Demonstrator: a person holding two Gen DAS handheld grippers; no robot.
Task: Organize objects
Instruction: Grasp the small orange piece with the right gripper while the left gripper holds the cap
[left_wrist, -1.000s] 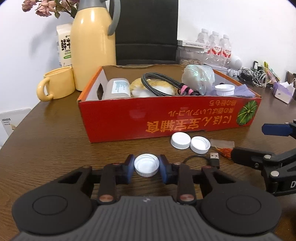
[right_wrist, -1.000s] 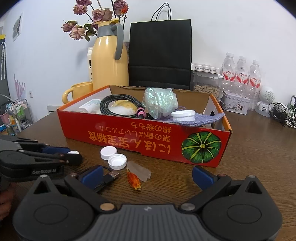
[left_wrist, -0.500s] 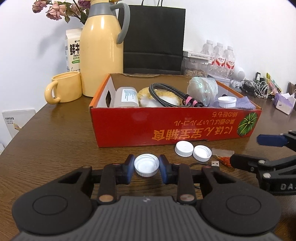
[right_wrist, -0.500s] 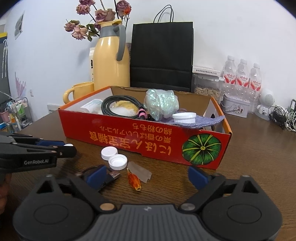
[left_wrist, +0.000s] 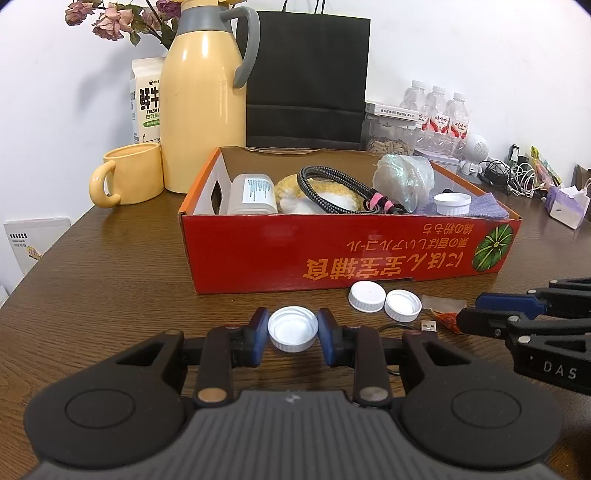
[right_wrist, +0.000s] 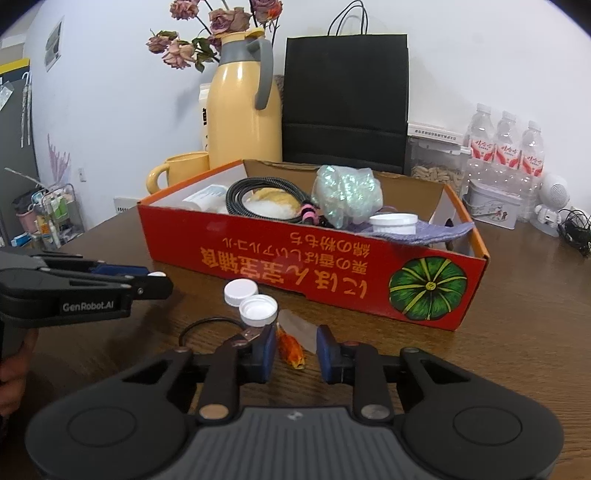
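My left gripper (left_wrist: 293, 328) is shut on a white bottle cap (left_wrist: 293, 334), held just above the wooden table (left_wrist: 110, 280) in front of the red cardboard box (left_wrist: 332, 251). In the right wrist view that left gripper (right_wrist: 159, 280) comes in from the left. The jaws of my right gripper (right_wrist: 295, 347) are closing around an orange and clear candy wrapper (right_wrist: 291, 349) that lies on the table. The wrapper sits between the pads, and a small gap shows at the right pad. Two more white caps (right_wrist: 241, 291) (right_wrist: 258, 311) lie just beyond it.
A black cable with a USB plug (left_wrist: 428, 325) lies by the right gripper's left finger. The box holds a coiled cable (left_wrist: 332, 188), a white bottle, a lid and cloth. Behind it stand a yellow jug (left_wrist: 203, 110), a mug (left_wrist: 129, 177), a black bag and water bottles.
My right gripper's jaws have swung in from wide open to narrow around the wrapper. My left gripper keeps its hold on the cap and has barely moved.
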